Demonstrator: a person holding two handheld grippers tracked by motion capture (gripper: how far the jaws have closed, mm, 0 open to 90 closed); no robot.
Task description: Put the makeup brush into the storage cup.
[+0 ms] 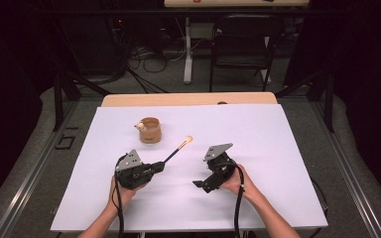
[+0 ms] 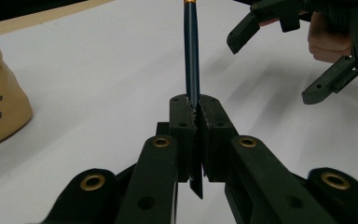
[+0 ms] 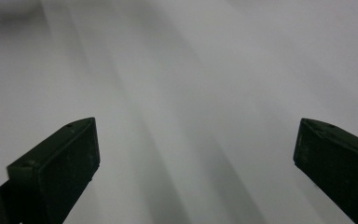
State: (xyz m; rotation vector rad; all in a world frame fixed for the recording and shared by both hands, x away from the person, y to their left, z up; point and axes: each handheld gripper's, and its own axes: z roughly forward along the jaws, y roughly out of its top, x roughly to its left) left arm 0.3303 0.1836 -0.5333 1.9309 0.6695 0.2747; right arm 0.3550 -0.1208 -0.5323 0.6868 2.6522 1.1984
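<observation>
A makeup brush is gripped by the left tool: in the left gripper view the jaws are seen pressed together on the dark blue handle, near its end, with a short stub of it poking out behind the pads. From the high view the brush is seen running up and away from the left tool toward the far right, its pale bristle head lying at or just over the white bench; contact with the surface cannot be told.

Landmark: tan cup. The bristle head is placed to the right of the cup and slightly nearer the person, apart from it. The left tool is placed nearer the person than the cup, almost directly below it in the high view. The right tool is placed well right of the cup and nearer still.

In the left gripper view the cup is shown as a tan wall at the left edge with dark lettering, unreadable in the high view. The right tool is also caught there at upper right, jaws spread, with fingers behind it.

In the right gripper view the jaws are seen standing wide apart, with nothing between them but blurred white bench.
</observation>
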